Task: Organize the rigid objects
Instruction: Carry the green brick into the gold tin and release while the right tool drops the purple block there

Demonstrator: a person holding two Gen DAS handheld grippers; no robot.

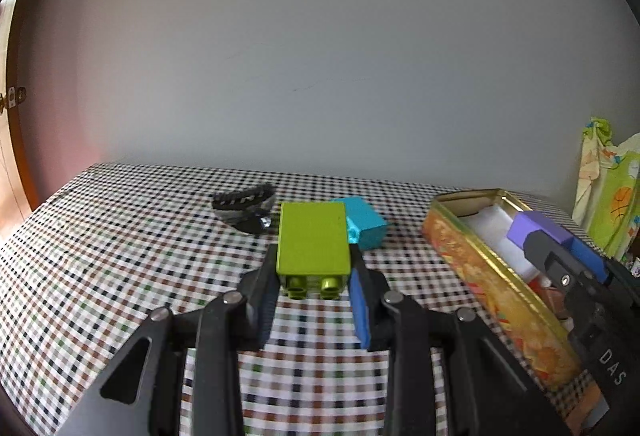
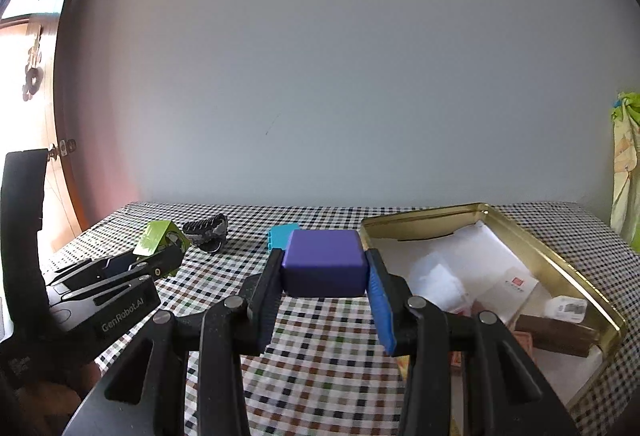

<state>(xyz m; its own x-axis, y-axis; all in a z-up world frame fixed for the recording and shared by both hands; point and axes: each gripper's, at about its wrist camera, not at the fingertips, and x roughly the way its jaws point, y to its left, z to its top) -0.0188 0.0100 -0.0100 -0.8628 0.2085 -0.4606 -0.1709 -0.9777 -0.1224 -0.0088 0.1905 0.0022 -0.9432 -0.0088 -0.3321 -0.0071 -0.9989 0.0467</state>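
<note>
My left gripper (image 1: 314, 268) is shut on a lime green toy brick (image 1: 313, 242), held above the checked tablecloth with its studs facing me. My right gripper (image 2: 324, 272) is shut on a purple block (image 2: 324, 262), also lifted off the table. A cyan brick (image 1: 366, 222) lies on the cloth just beyond the green one and shows in the right wrist view (image 2: 282, 235) behind the purple block. In the left wrist view the right gripper (image 1: 560, 256) with the purple block (image 1: 534, 226) hangs over the gold tin (image 1: 480, 268). The left gripper (image 2: 160, 256) with the green brick (image 2: 154, 236) shows at the left.
The open gold tin (image 2: 560, 256) at the right holds white papers, a brown bar and small packets. A black ridged object (image 1: 246, 206) lies at the back of the checked table (image 1: 100, 256). A patterned green bag (image 1: 608, 188) stands at the far right by the wall.
</note>
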